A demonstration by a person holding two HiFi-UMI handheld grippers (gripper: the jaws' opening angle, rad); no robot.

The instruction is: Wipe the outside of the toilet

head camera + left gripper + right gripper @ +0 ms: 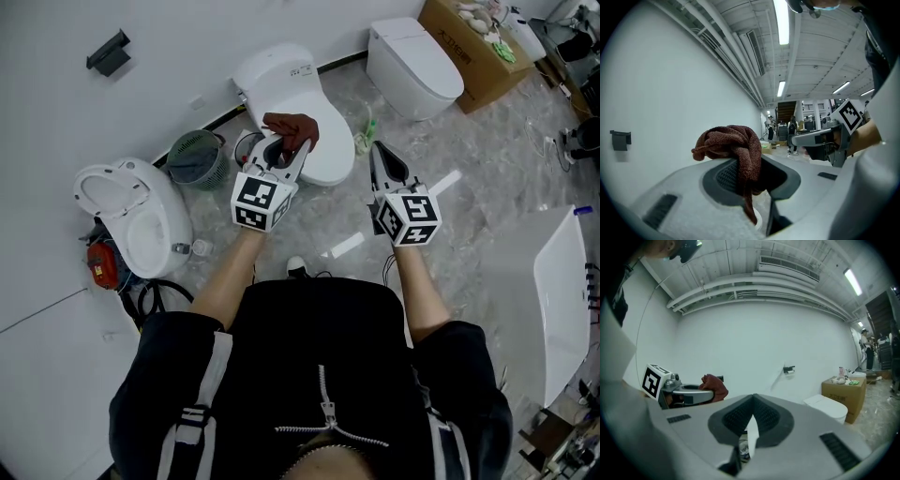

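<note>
A white toilet (286, 80) with its lid down stands against the wall, right ahead of me. A brown cloth (292, 127) hangs bunched over its lid, with my left gripper (284, 152) shut on it. In the left gripper view the cloth (733, 143) drapes over the left jaw and runs down between the pads of the left gripper (752, 180). My right gripper (376, 152) hovers over the floor just right of the toilet, shut, nothing in it. Its own view shows the right gripper (751, 420) with jaws meeting at the tip, and the left gripper (686, 393) with the cloth (715, 386) off to the left.
A second closed toilet (412, 61) and a cardboard box (469, 47) stand at the back right. A green bin (197, 159) sits left of my toilet, and an open toilet (131, 216) lies further left. A white panel (562, 309) leans at the right edge.
</note>
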